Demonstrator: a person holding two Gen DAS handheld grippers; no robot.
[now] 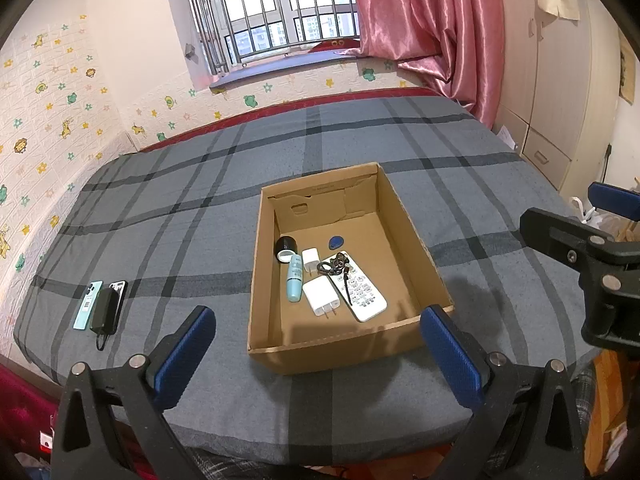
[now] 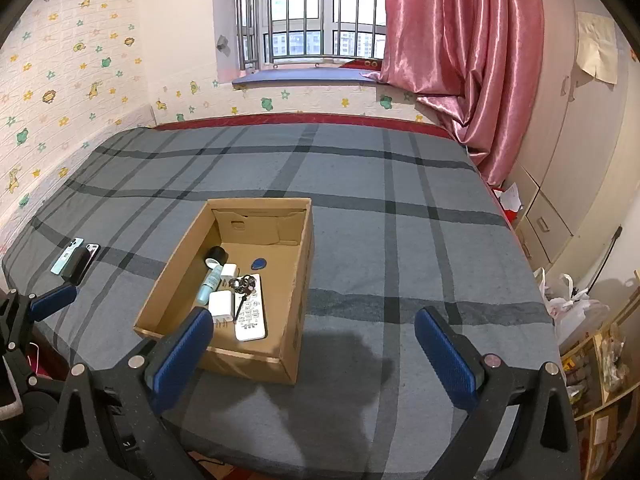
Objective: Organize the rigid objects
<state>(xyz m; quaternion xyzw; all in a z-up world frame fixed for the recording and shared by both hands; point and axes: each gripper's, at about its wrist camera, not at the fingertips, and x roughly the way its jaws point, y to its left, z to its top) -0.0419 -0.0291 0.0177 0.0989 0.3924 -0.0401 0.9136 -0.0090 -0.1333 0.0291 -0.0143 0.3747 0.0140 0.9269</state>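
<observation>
Left wrist view: the left gripper [image 1: 316,354] is hovering spread wide and holding nothing, low in the frame over the bed [image 1: 200,208]
Box: the cardboard box [image 1: 276,354] is sitting at frame centre, holding a white remote [image 1: 366,294], a keyring [image 1: 332,267] lying on it, two white chargers [image 1: 320,298], a teal tube [image 1: 295,278], black tape [image 1: 285,246] and a blue fob [image 1: 333,243]
Still outside: at lower left a teal phone [image 1: 84,306], a black power bank [image 1: 105,310] and a dark phone [image 1: 120,286] are lying together, well apart from the box
Right wrist view: the right gripper [image 2: 314,350] is also hanging released and empty, at lower centre, with the box's near corner just beyond its left finger
Left-edge items: the same three things are showing at middle left
Step in hand: probably between placements, most items already boxed
Next move: likely the left gripper swinging toward the lower-left cluster, picking the power bank off first since it appears to overlap the phones
</observation>
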